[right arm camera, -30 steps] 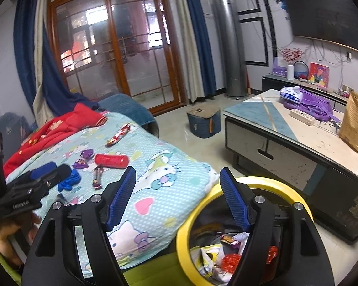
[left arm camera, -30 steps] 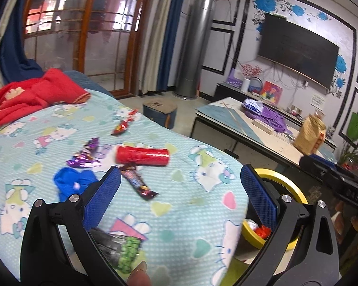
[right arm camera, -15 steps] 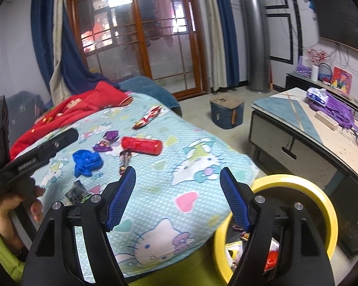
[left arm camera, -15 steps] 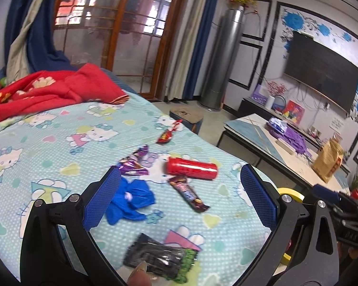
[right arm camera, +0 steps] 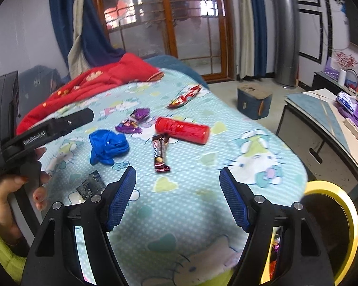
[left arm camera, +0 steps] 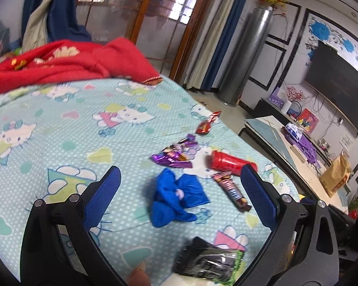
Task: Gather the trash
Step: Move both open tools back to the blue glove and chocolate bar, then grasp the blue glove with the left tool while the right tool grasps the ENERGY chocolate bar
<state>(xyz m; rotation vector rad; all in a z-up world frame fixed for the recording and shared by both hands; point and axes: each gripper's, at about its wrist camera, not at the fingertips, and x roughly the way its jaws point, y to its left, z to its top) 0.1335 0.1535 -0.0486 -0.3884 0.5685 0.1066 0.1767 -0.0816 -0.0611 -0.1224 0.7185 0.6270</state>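
Note:
Trash lies scattered on a light blue cartoon-cat bedspread [left arm camera: 59,124]. A crumpled blue glove [left arm camera: 176,197] sits between my left gripper's [left arm camera: 180,183] open jaws, untouched. Around it lie a purple wrapper [left arm camera: 174,155], a red can [left arm camera: 231,163] on its side, a brown candy bar [left arm camera: 232,193], a red wrapper [left arm camera: 206,124] and a black-green packet [left arm camera: 208,261]. My right gripper [right arm camera: 177,182] hovers over the bedspread [right arm camera: 183,205] short of the candy bar [right arm camera: 160,152] and red can [right arm camera: 181,130]; its jaws are closing with nothing between them. The blue glove [right arm camera: 107,146] lies to its left.
A yellow-rimmed bin [right arm camera: 331,228] holding trash stands at the bed's right edge. A red blanket [left arm camera: 66,64] is bunched at the far end. A low table [right arm camera: 334,124] with purple items stands right. A hand [right arm camera: 14,190] holds the left gripper's handle.
Both grippers swung left from the yellow bin toward the trash on the bed. The glove now lies between the left jaws. The right jaws have narrowed slightly.

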